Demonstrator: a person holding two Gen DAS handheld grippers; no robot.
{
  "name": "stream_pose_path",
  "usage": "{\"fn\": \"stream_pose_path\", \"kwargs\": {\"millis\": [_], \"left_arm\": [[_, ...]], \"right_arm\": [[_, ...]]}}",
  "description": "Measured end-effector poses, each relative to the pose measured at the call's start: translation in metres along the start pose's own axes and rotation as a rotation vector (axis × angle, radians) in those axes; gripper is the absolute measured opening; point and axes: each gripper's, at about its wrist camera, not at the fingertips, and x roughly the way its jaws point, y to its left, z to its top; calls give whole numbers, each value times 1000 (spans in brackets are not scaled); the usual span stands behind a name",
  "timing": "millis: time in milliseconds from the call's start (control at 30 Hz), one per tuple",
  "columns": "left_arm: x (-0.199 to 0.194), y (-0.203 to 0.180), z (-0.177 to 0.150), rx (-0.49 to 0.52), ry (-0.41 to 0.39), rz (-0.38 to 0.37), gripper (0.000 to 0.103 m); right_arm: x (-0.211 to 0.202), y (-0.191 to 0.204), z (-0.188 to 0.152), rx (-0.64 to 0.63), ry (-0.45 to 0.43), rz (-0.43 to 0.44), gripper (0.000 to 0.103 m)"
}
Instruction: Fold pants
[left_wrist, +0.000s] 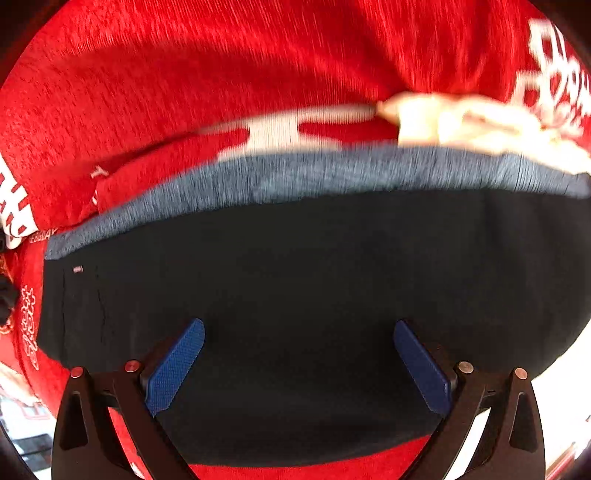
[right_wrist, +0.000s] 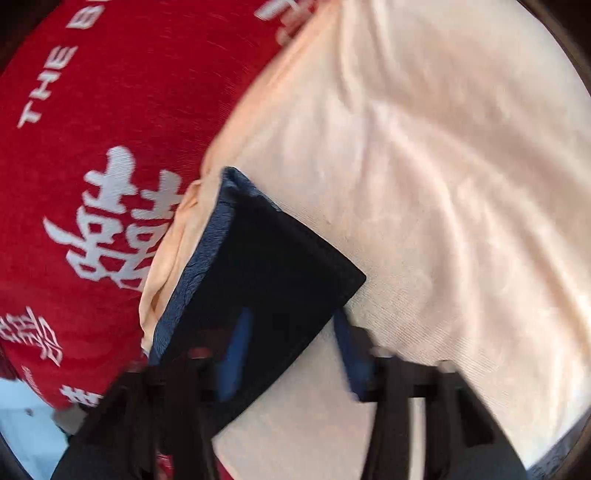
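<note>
Red cloth (right_wrist: 110, 92): white "THE B…" upper left of right wrist view, cut off; large white double-happiness character (right_wrist: 118, 221) below. Left wrist lettering blurred, perhaps unreadable.

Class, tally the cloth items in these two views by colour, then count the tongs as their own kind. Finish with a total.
Red cloth with white print: 1
Dark pants with blue-grey waistband: 1
Cream garment: 1
Tongs: 2 (left tongs, right tongs)
Total: 5
</note>
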Motion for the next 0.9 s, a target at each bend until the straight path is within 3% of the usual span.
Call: {"fn": "stream_pose_path", "kwargs": {"millis": [100,167,233,300,367,433,533,667,700,767,833,900], "left_arm": [[-3,6,-12,-3,35,-21,103],[-15,11,-9,-4,44,-30,103],[-34,15,4,1,-36,-48,103],[-41,17,24,3,-91,-37,103],[-30,18,49,-33,-106,-38,103],[-10,15,72,-80,-109,-30,103],[23,5,83,-97,-80,6,103],[27,12,68,-104,-111,-26,103],[25,17,63,-113,-102,-46,103],[21,29,50,-126,-58,-63,103],[17,40,35,-100,20,-7,103],[-3,59,17,-80,-4,11,103]], "right_arm": [[-4,-1,-1,6,-15,10,9],[-7,-5,-4,-5,11,-37,11],[-19,-2,-8,-40,-3,-130,23],[-38,15,-15,-136,-58,-178,23],[-44,44,-21,-280,-79,-162,23],[-26,80,-25,-433,-48,-147,23],[17,118,-26,-551,-1,-129,24],[85,143,-21,-692,35,-230,24],[87,142,-19,-710,23,-218,23],[78,134,-7,-702,-31,-249,20],[59,113,12,-597,-90,-291,20],[46,98,24,-476,-62,-221,20]]}}
